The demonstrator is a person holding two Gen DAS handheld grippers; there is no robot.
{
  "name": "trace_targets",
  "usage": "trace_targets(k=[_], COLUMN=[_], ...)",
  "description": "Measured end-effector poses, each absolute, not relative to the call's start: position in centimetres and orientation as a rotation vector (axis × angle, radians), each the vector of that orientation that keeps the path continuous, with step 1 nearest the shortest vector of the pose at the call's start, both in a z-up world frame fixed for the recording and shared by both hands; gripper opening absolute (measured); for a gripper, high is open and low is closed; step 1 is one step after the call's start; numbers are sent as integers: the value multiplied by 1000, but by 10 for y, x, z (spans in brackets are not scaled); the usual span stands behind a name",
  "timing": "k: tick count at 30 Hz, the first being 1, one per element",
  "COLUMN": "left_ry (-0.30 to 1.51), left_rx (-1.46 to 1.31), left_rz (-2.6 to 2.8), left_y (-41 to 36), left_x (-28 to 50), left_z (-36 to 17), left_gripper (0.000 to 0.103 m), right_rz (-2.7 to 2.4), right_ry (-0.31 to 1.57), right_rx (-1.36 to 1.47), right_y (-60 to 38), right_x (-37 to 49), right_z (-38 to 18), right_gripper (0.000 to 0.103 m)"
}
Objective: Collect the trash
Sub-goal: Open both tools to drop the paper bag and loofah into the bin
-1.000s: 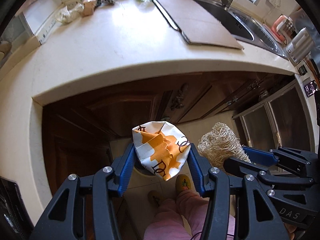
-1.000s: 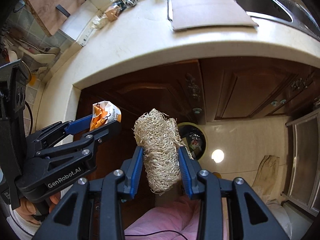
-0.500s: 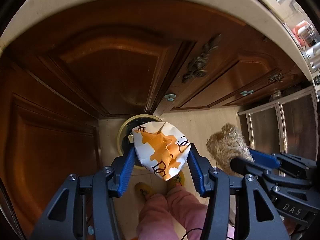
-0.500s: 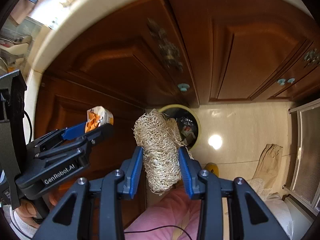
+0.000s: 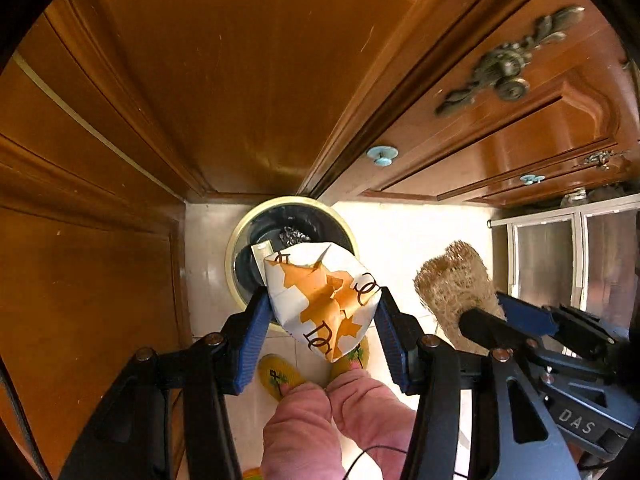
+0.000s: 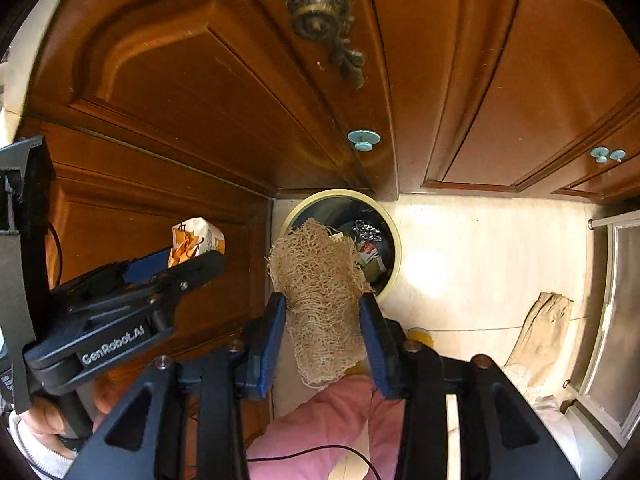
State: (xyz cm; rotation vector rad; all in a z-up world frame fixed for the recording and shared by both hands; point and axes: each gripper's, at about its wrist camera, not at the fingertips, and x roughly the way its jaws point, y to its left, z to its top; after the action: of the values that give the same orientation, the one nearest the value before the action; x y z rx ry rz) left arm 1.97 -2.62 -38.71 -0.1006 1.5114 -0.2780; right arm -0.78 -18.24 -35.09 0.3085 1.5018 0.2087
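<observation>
My left gripper (image 5: 322, 312) is shut on a crumpled white and orange paper wrapper (image 5: 324, 296), held above the round trash bin (image 5: 240, 236) on the floor. My right gripper (image 6: 322, 312) is shut on a beige loofah sponge (image 6: 320, 292), also above the bin (image 6: 394, 240), which holds dark trash and foil. The loofah shows in the left wrist view (image 5: 452, 284) to the right of the wrapper. The wrapper shows in the right wrist view (image 6: 196, 240) to the left of the loofah.
Brown wooden cabinet doors (image 5: 240, 60) with an ornate metal handle (image 5: 504, 76) and small blue knobs (image 6: 363, 138) stand behind the bin. The tiled floor (image 6: 480, 248) lies to the right, with a cloth (image 6: 544, 328) on it. The person's pink trousers (image 5: 332, 420) and yellow slippers are below.
Both grippers have dropped from counter height down in front of the cabinet doors, toward the bin. The countertop and sink have left the view. Both still hold their items.
</observation>
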Motion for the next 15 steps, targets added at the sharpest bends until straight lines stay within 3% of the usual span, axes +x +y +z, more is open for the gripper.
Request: trace_targets(k=[5,10,15], left_ry=[1501,1481,1453], left_rx=[-54,11,37], left_rz=[-278,-225,-165], left_y=[-25,-18,-4], left_x=[25,30,32], left_z=[-391,-387,-381], left_gripper=[72,80,96], right_rz=[220,220,232], right_ry=[1499,1491,1490], right_rx=[260,232,243], right_y=[-175,-163,-159], right_x=[-3,0,1], right_z=[-364,-369,-370], right_gripper=[40,42,45])
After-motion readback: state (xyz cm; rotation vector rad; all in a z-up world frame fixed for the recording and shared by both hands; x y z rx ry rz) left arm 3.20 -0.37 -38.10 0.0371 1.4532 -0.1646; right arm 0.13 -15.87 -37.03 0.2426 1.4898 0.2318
